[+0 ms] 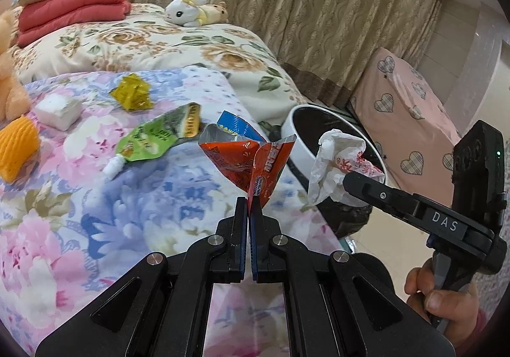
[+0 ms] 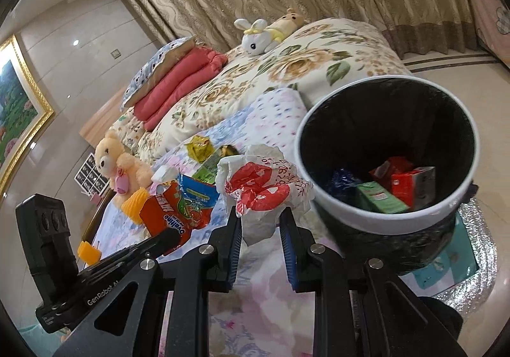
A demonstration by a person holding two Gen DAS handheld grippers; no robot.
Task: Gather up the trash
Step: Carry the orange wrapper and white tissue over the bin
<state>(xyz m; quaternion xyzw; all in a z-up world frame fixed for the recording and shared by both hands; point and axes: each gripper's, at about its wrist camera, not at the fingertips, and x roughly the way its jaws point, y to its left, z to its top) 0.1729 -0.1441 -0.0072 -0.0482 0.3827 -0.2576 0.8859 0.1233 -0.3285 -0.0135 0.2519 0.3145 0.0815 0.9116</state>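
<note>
Pinching a red snack wrapper [image 1: 255, 162] at its bottom corner, the left gripper [image 1: 248, 208] is pressing its two fingers flat together, and the wrapper is standing up from them like a little fan. The right gripper [image 2: 259, 223] is squeezing a crumpled white bag with red print [image 2: 264, 188], with its fingers a little apart because the bag is puffy.

Both pieces of trash are hanging in the air over the flowery bed [image 1: 95, 197]. The trash bin [image 2: 387, 216] is sitting just past the edge of the bed, off to the right of both grippers. The right gripper is nearer to it, with the bag almost at the white rim. The left gripper is farther back, so I think the red wrapper has a longer way to go. The bin's mouth is facing up and is wide, so dropping things in from above looks easy.

More trash is lying on the bed behind: a green pouch [image 1: 153, 140], a yellow wrapper [image 1: 132, 97] and a blue wrapper [image 1: 240, 127], partly hidden behind the red one. Some boxes and wrappers are already lying in the bin, but its dark bottom is hard to see. A hand [image 1: 443, 296] is holding the right gripper's handle, cut off at the picture's edge.
</note>
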